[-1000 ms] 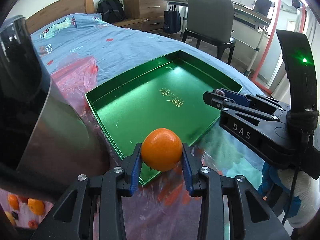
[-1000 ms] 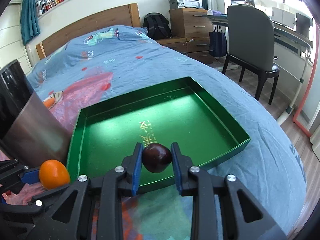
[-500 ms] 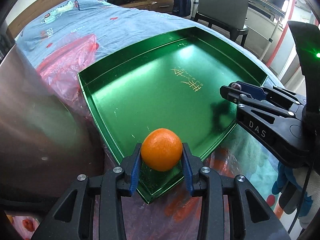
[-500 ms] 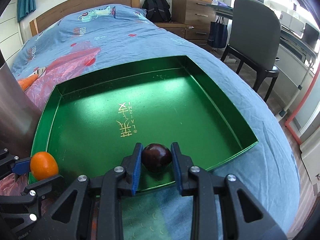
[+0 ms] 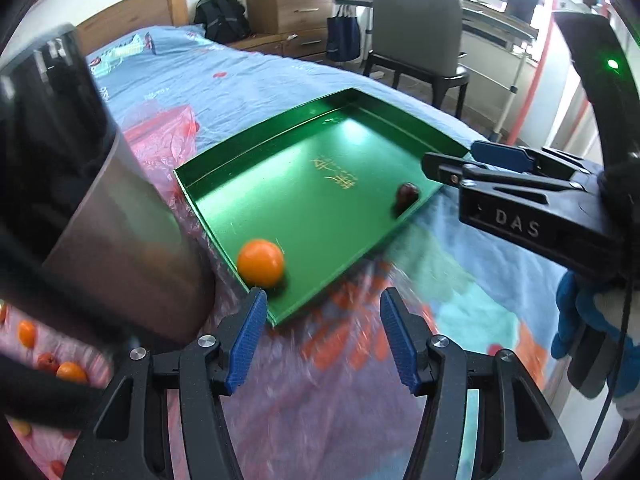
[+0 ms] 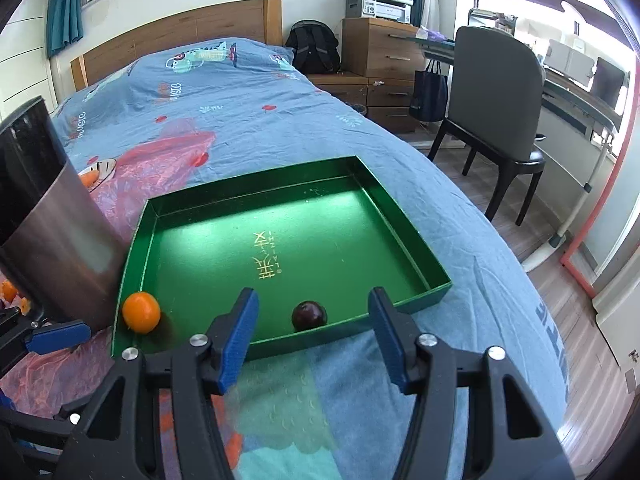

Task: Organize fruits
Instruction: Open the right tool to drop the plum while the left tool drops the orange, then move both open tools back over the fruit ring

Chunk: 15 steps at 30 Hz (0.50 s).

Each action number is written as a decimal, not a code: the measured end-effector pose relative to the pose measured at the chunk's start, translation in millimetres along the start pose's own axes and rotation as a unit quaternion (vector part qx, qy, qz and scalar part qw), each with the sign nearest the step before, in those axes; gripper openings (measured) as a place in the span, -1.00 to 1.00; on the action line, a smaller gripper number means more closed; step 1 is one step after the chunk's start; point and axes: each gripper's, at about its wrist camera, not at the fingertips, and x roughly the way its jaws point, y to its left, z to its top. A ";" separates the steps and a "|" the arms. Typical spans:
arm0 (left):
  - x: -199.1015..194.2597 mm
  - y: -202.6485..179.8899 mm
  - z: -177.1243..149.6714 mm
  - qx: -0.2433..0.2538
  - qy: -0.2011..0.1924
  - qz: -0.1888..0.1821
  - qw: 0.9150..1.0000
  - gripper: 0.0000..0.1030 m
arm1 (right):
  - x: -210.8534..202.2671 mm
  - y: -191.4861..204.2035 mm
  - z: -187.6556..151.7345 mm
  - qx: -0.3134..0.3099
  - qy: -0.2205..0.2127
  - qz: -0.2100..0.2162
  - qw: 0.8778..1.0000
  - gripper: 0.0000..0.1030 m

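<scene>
- The left gripper [image 5: 320,304] is hovering just off the near corner of the green tray [image 5: 256,152], and its jaws have just been opening; the blue pads [image 5: 246,340] are standing spread with nothing between them.
- The orange [image 5: 260,263] is sitting inside the tray, tucked against the near left corner, clear of the pads.
- Over on the other side, the right gripper [image 6: 312,312] is doing the same: its jaws have just been opening and are now standing wide, empty.
- The dark plum [image 6: 309,315] is resting on the tray floor right against the near wall, beyond the pads and touching neither.
- The two fruits are lying well apart along the same near edge, orange at the left, plum towards the right.
- The tray is lying flat on the blue bedspread [image 6: 248,92], gold lettering showing on its floor.
- A tall metal bin [image 6: 48,216] is standing just beside the tray's left wall.
- More small oranges [image 5: 68,372] are lying on the red plastic bag down at the left.
- A blue-gloved hand [image 5: 580,332] is gripping the right tool's handle.
</scene>
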 end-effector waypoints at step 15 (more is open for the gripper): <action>-128.2 51.7 -124.9 -0.029 -0.019 0.043 0.998 0.06 | -119.3 73.1 -63.9 -0.027 -0.032 0.069 0.997 0.40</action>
